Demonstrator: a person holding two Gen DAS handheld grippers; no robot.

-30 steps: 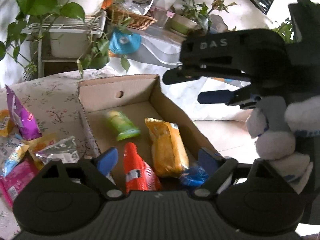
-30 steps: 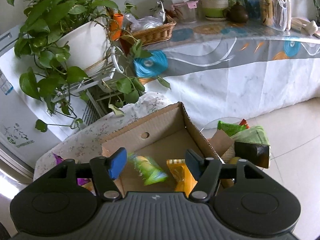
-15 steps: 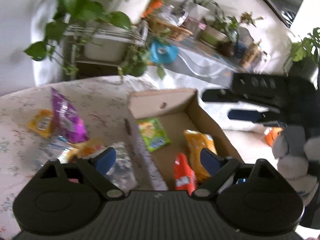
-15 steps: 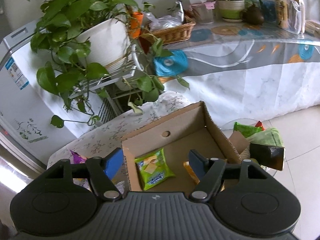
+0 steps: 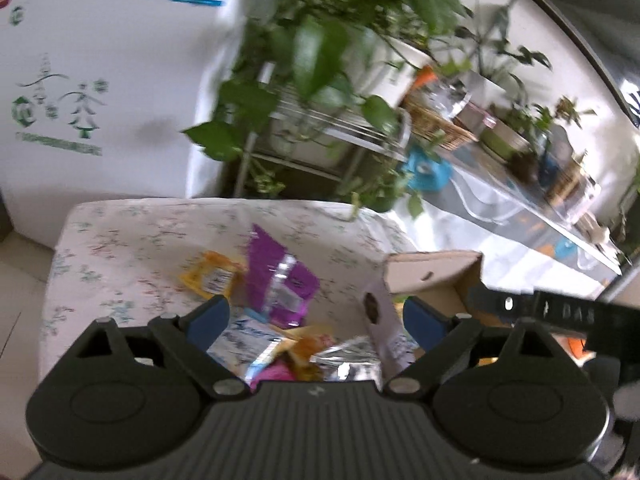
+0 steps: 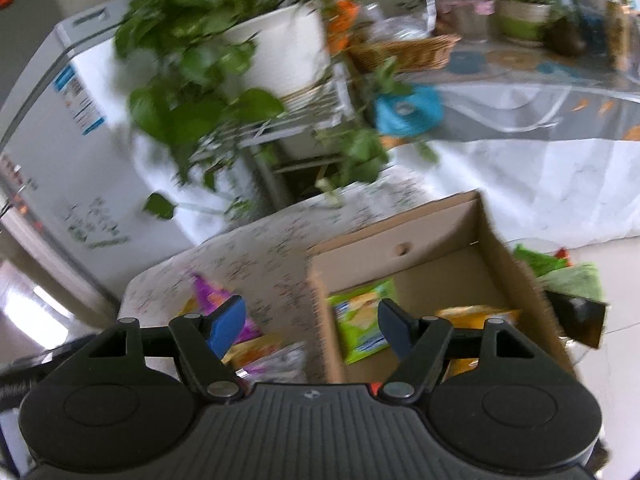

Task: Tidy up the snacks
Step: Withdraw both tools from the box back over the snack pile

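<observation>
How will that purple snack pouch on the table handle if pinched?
The purple pouch looks like thin glossy film, so probably floppy and somewhat slippery. It stands partly propped on neighbouring packets, so likely light and apt to topple when nudged. Left gripper is open, nothing held.

Both views are smeared by motion, so the leafy green potted plants [image 6: 192,60] at twelve o'clock are soft and the print on every wrapper is unreadable. In the left view the pile of silver, pink and white-blue snack packets [image 5: 296,352] at six o'clock is partly hidden behind the black tongs body, and the brown cardboard box [image 5: 432,276] at three o'clock shows only its far corner. In the right view the yellow-orange snack bag [image 6: 476,314] inside the box is cut off by the tongs' right finger [image 6: 394,326].
</observation>
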